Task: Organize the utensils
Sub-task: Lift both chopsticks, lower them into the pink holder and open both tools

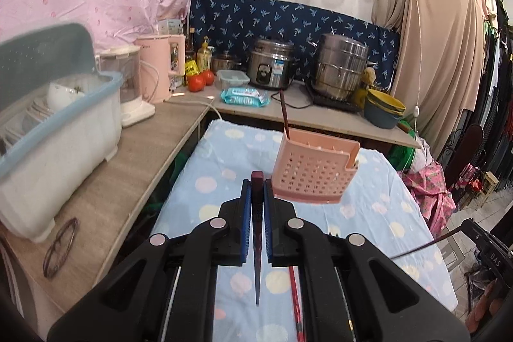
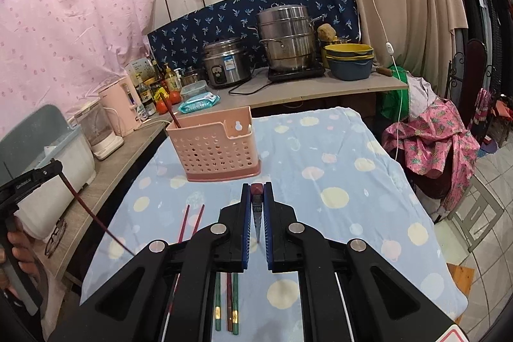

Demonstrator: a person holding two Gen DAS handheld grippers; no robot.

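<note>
A pink perforated utensil holder (image 2: 215, 146) stands on the blue spotted cloth; it also shows in the left wrist view (image 1: 314, 172). One dark chopstick (image 2: 170, 112) leans in its left end. My left gripper (image 1: 257, 186) is shut on a dark red chopstick (image 1: 257, 242), raised above the cloth just left of the holder. My right gripper (image 2: 257, 191) is shut on another dark chopstick (image 2: 257, 215), just in front of the holder. Two red chopsticks (image 2: 190, 221) lie on the cloth to the left. Green and brown chopsticks (image 2: 227, 303) lie under my right gripper.
A wooden counter (image 1: 105, 191) runs along the left with a dish rack (image 1: 48, 130), glasses (image 1: 61, 246), blender and pink kettle (image 1: 160, 69). The back counter holds a rice cooker (image 1: 272, 66), steamer pot (image 1: 340, 66), bowls (image 1: 383, 109) and wipes. Clothes pile at right (image 2: 429, 143).
</note>
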